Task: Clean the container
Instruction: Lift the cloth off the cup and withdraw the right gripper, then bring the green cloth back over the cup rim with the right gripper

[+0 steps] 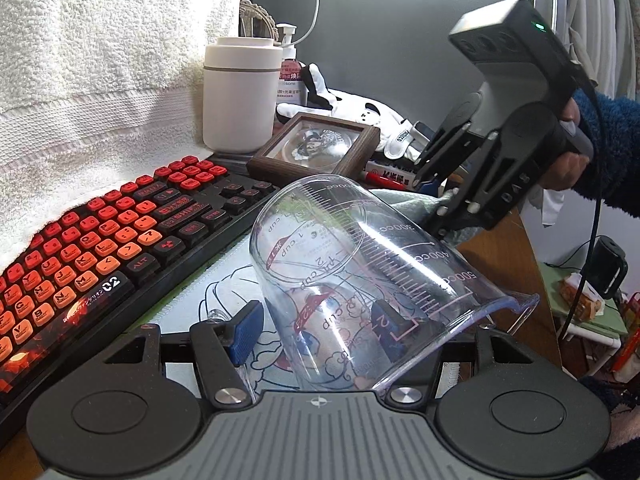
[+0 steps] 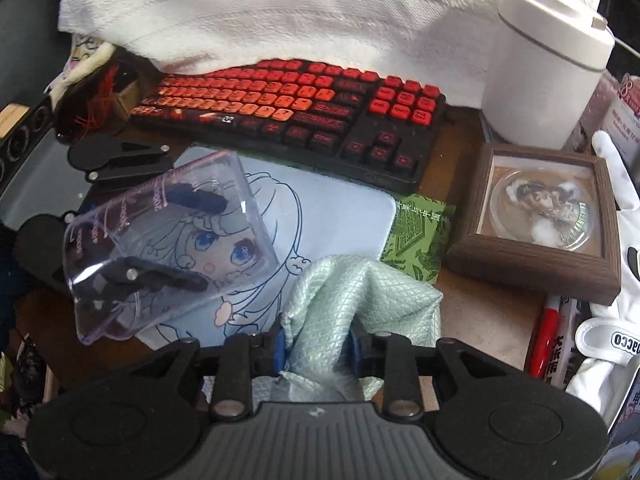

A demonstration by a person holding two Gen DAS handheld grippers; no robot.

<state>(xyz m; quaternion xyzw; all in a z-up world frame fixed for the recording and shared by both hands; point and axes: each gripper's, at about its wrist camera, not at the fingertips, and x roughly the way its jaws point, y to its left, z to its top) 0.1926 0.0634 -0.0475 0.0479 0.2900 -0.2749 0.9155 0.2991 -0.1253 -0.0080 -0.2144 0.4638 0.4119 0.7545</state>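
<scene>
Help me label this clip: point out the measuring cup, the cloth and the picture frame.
measuring cup (image 1: 360, 280), left wrist view, clear side wall
cloth (image 2: 360, 288), right wrist view, middle fold
picture frame (image 2: 532, 268), right wrist view, lower wooden edge

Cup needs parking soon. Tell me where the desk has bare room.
Best patch: the blue mouse mat, between keyboard and green cloth, beside the measuring cup. A small bare strip lies between cloth and wooden frame. Right of the frame, gloves and pens crowd it.

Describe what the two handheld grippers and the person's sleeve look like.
Both grippers, left gripper and right gripper, have black linkage arms, blue-padded jaws, round black discs and a ribbed grey body. The right one carries a green light, a black cable and "DAS" lettering. The sleeve is fuzzy dark blue.
</scene>
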